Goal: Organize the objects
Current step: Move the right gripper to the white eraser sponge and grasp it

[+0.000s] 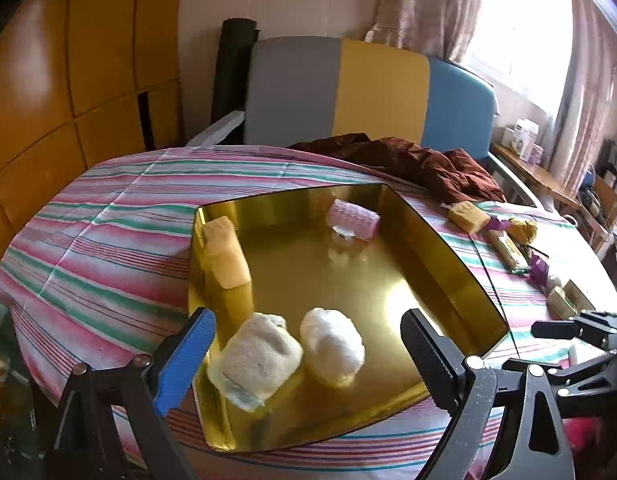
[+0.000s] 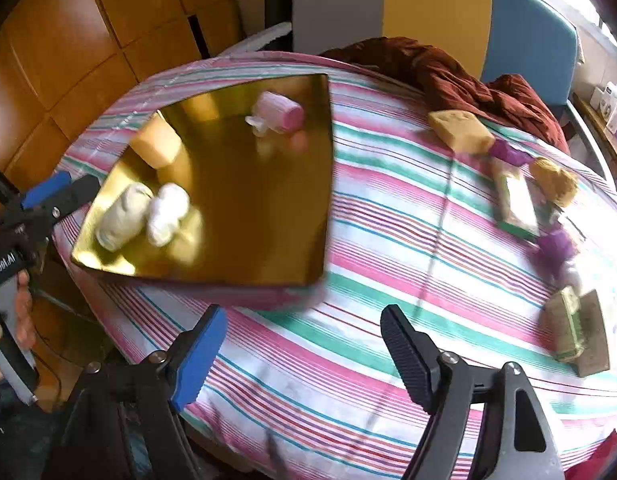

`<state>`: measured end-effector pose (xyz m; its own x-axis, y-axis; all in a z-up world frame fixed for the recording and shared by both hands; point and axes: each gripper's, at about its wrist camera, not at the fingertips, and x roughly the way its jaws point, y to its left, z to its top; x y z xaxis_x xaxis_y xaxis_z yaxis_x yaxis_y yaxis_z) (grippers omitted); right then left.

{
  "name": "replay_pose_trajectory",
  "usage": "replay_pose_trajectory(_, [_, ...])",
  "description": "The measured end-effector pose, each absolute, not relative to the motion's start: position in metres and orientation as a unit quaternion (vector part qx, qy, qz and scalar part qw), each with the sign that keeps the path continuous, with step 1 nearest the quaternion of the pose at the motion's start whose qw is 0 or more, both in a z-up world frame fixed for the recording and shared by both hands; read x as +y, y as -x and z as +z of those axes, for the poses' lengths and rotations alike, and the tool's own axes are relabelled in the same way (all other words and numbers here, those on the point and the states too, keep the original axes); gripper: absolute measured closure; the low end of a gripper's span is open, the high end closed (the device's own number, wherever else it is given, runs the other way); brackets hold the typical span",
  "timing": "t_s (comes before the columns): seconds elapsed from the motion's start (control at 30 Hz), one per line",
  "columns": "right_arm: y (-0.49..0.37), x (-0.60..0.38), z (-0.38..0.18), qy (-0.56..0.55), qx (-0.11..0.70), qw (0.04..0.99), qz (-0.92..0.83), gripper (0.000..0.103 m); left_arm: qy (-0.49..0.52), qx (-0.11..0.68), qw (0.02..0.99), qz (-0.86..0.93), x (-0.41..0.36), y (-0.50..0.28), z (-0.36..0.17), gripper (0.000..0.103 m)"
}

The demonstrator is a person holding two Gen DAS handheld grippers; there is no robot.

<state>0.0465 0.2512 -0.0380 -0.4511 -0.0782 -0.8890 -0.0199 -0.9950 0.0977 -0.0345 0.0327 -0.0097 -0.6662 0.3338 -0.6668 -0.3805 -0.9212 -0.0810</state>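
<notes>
A: Starting at the left, what sits in the shiny gold square tray (image 1: 448,264)?

B: 4 things. A pale yellow block-shaped sponge (image 1: 226,256) leans on the tray's left wall. Nearer the front lie 2 rolled cloths side by side, touching: a cream terry roll (image 1: 256,358) and a white fluffy roll (image 1: 332,346). A pink ribbed cylinder (image 1: 352,218) lies at the back.

A: And the left gripper (image 1: 308,360)?

B: Jaws wide apart, nothing pressed between them, hovering over the 2 rolls.

A: Moving right?

B: The right gripper (image 2: 304,356) hangs over the bare pink, green and white striped tablecloth (image 2: 388,240), jaws apart and empty. Further right, loose on the cloth, lie a yellow sponge block (image 2: 460,132), a green-edged flat packet (image 2: 516,200), purple wrapped pieces (image 2: 556,244) and a brown boxy block (image 2: 592,332). A crumpled dark red cloth (image 2: 448,68) lies behind them.
</notes>
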Motion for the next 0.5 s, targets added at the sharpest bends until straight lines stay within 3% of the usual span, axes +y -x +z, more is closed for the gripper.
replay_pose_trajectory(0.5, [-0.112, 0.371, -0.030, -0.604, 0.032, -0.036, -0.796, 0.016, 0.373, 0.051, 0.249, 0.892, 0.067, 0.020, -0.016, 0.009])
